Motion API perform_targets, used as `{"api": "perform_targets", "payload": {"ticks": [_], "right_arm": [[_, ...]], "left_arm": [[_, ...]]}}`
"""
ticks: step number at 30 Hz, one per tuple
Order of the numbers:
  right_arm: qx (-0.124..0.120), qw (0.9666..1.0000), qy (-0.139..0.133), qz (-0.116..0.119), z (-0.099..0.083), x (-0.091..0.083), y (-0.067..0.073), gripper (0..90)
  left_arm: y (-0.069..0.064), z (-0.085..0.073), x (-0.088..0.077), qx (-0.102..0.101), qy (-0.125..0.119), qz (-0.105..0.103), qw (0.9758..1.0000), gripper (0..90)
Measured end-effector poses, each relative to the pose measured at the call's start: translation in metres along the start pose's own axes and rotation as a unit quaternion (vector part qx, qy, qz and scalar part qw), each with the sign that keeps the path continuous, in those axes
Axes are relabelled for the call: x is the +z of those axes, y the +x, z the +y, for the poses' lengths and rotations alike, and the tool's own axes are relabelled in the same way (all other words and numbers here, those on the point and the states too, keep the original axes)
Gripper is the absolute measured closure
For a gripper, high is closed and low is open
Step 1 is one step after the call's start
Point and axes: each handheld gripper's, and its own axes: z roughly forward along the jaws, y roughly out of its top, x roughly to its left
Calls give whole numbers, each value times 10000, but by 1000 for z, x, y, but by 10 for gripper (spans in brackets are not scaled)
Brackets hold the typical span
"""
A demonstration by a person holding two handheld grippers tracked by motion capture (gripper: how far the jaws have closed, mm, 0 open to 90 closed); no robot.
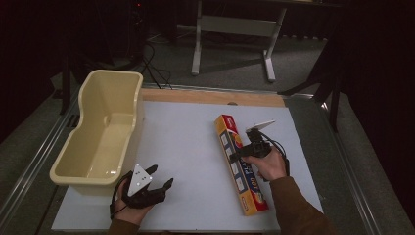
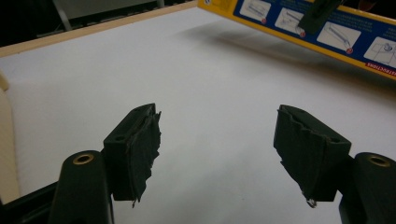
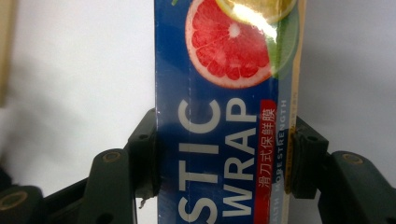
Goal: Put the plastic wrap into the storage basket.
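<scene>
A long yellow and blue plastic wrap box (image 1: 230, 137) lies lengthwise right of the table's middle, running from far to near. My right gripper (image 1: 241, 156) reaches across it from the right, near its middle. In the right gripper view the box (image 3: 224, 93) stands between both pads (image 3: 148, 154), which press on its two long sides. My left gripper (image 1: 162, 175) rests near the front edge, left of the box, open with nothing between its fingers. From the left gripper view, the gripper (image 2: 217, 154) faces bare white table, with the box (image 2: 336, 32) farther off.
A cream plastic tub (image 1: 139, 112), nothing in it, stands at the table's left side, right beside my left hand. The white board (image 1: 191, 147) covers the table, with a wooden strip along its far edge. Beyond the table stand a metal frame and cables on the floor.
</scene>
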Motion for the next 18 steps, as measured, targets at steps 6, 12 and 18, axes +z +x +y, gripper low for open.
{"api": "perform_targets", "payload": {"ticks": [6,12,18], "right_arm": [[-57,9992,-165,360,4,-6,16,419],[-188,9974,-297,622,8,-10,35,419],[-155,9942,-468,958,13,-14,48,419]], "left_arm": [[0,0,0,2,-3,5,10000,308],[0,0,0,-4,-14,8,10000,308],[1,0,-1,0,-24,5,10000,308]]}}
